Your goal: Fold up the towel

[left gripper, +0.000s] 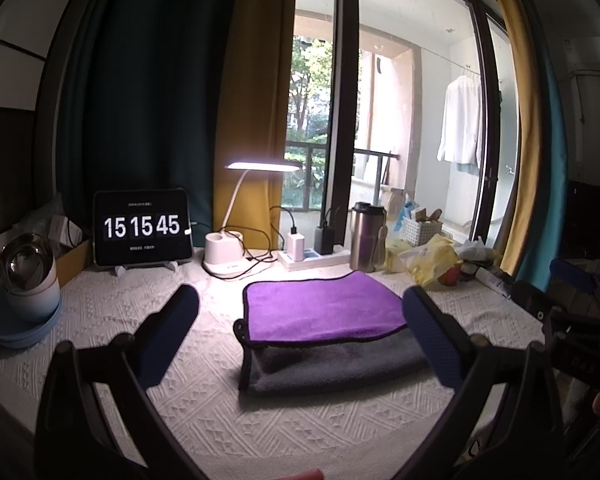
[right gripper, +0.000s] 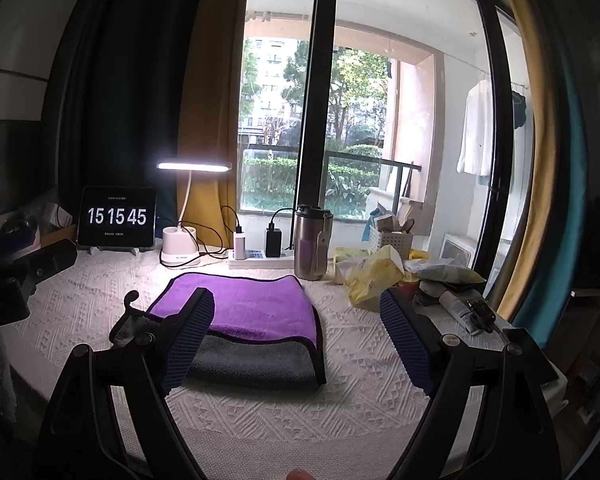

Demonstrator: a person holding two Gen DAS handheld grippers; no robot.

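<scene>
A towel, purple on one side and grey on the other, lies folded on the white textured tablecloth. The purple layer lies on top, with a grey band showing along the near edge. It also shows in the right wrist view. My left gripper is open and empty, its blue-padded fingers standing either side of the towel, above it. My right gripper is open and empty, its left finger over the towel's near left part. The right gripper's body shows at the right edge of the left wrist view.
At the table's back stand a tablet clock, a lit desk lamp, a power strip with chargers and a steel tumbler. Yellow bags and clutter lie back right. A bowl on a blue plate sits at the left.
</scene>
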